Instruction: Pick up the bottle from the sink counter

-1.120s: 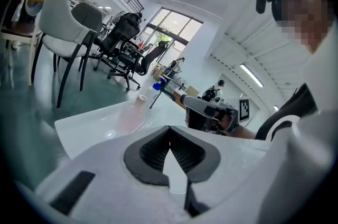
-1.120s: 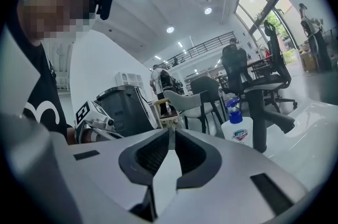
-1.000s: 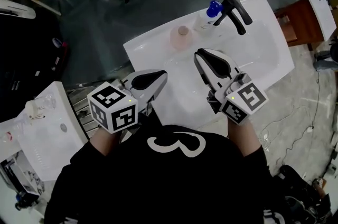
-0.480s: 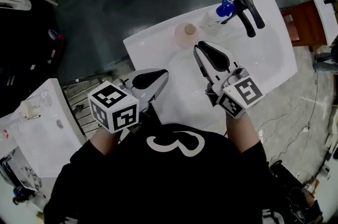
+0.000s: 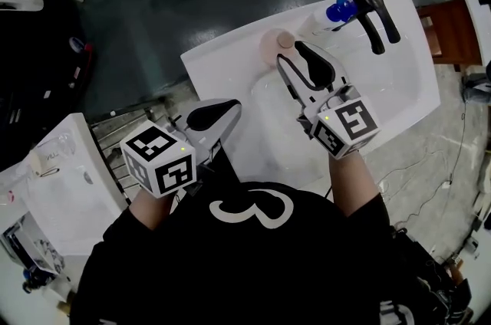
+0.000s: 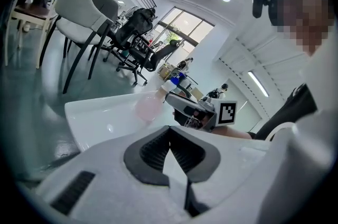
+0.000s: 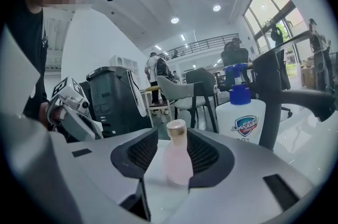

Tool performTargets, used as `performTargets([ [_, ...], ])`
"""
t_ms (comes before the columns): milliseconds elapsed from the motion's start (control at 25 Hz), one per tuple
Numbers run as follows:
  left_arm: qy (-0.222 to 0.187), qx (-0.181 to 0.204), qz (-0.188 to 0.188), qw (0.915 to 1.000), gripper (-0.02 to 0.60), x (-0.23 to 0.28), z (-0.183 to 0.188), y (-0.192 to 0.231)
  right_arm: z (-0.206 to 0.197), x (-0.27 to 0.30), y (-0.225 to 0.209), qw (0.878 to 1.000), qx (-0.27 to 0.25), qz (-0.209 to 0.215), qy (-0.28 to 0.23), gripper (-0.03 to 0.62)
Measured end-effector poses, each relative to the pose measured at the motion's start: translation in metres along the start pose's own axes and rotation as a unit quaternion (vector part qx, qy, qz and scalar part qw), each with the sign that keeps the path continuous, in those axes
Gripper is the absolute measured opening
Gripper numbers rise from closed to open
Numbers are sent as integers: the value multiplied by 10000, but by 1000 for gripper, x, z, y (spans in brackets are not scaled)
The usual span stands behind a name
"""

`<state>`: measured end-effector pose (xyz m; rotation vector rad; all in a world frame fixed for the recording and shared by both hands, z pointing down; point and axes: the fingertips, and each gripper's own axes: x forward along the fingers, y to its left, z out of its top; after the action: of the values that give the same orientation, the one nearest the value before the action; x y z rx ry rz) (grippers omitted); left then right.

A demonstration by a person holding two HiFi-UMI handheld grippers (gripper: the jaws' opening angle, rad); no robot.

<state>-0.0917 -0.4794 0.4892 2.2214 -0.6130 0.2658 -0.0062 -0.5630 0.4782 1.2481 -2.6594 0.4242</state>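
Pink bottle [image 7: 177, 162] upright, just ahead of right claw [image 5: 291, 54], not between just-opened jaws

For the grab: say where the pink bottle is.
In the head view, the pink bottle stands on the sink's far rim, left of the soap dispenser.

The head view looks steeply down from above the person onto the white worktop [image 5: 230, 78]. The left gripper [image 5: 222, 115] view sits low and faces across the worktop toward the right gripper [image 6: 177, 102]. The right gripper view looks nearly level, close to the pink bottle [image 7: 177, 162]. All three views share that bottle.
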Motion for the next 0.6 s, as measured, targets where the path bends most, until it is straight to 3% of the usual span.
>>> performTargets([
  [400, 9, -64, -80, 9999, 15, 7, -6, 2, -10, 19, -9, 9991, -264, -329, 41, 149],
  [600, -42, -223, -157, 9996, 15, 6, -7, 2, -8, 28, -6, 9966, -665, -486, 96, 149],
])
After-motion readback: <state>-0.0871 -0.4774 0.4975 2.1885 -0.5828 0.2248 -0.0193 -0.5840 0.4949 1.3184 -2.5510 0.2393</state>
